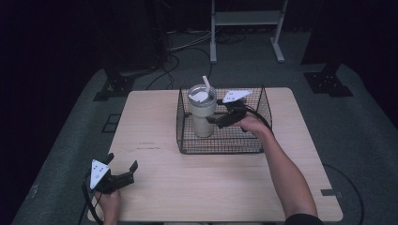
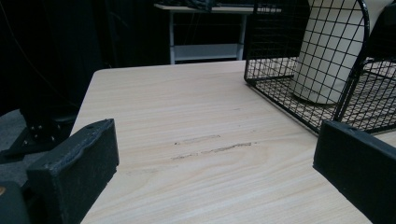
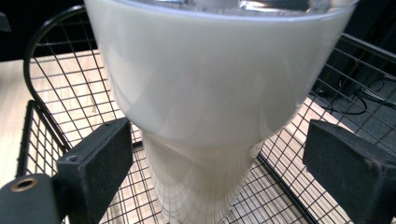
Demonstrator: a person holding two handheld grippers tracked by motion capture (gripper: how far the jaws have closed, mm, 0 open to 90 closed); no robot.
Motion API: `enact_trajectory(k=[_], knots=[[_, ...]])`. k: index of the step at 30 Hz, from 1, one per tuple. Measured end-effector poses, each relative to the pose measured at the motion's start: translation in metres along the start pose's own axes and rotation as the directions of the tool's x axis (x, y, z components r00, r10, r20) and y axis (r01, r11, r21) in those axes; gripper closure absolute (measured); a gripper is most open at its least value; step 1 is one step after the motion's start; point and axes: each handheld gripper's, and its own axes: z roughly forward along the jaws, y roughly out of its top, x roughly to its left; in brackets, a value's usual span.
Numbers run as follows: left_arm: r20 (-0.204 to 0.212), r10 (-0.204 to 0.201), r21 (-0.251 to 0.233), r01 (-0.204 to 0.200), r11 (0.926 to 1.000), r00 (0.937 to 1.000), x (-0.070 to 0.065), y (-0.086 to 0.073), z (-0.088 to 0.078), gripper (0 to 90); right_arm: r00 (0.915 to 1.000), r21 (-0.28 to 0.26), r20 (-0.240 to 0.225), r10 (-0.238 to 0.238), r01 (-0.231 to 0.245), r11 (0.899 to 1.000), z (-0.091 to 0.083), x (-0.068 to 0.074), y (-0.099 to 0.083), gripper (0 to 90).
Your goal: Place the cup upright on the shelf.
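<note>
A pale wooden surface (image 1: 187, 183) seen from above in a dim room. Toward its far side sits a black wire basket (image 1: 253, 143), open at the top. Inside the basket, at its left end, a tall cream tumbler (image 1: 202, 115) stands upright on the basket floor, wider at the top and narrowing to a slimmer base, with a lid and a white straw (image 1: 206, 83) rising from it.

The person's right arm reaches forward into the basket, holding the right gripper (image 1: 215, 120) level with the tumbler's side. In the right gripper view its jaws are spread wide, one on each side of the tumbler's body, with clear gaps and no contact. The left gripper (image 1: 123, 169) rests near the front left corner of the surface, well away from the basket, its jaws also spread and holding nothing.

The step in hand appears to be taking hold of the tumbler. To do it well, the jaws should probably centre on the body and close evenly, gripping at or just under the taper so the smooth wall cannot slip, without tipping the tumbler against the wire.

The tumbler's long axis runs vertically, mouth and straw pointing up; the straw leans slightly toward the far left.
</note>
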Motion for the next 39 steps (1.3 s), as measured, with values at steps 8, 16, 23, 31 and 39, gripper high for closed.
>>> enact_trajectory(k=[8,16,23,31,39], knots=[[0.0,0.002,-0.002,-0.002,1.0,1.0,0.0,0.0,0.001,0.0,0.999,-0.007,0.042,0.014,-0.014,1.0,-0.015,0.001,0.0,7.9],[-0.001,0.001,-0.002,-0.001,1.0,1.0,0.0,0.0,0.0,0.0,0.996,0.005,0.084,0.028,-0.029,1.0,-0.03,0.006,0.006,7.9],[0.0,0.004,0.004,-0.004,1.0,1.0,-0.001,0.0,0.001,0.0,0.9953,-0.014,0.087,0.043,-0.042,0.999,-0.047,0.013,0.008,12.7],[0.002,0.008,0.001,-0.008,1.0,1.0,-0.002,0.0,0.0,0.0,0.9952,-0.024,0.081,0.054,-0.052,0.998,-0.067,0.023,0.012,12.5],[-0.002,0.012,0.005,-0.012,0.9999,0.9999,-0.003,0.0,0.0,0.0,0.9941,-0.031,0.084,0.07,-0.067,0.997,-0.081,0.029,0.01,12.8]])
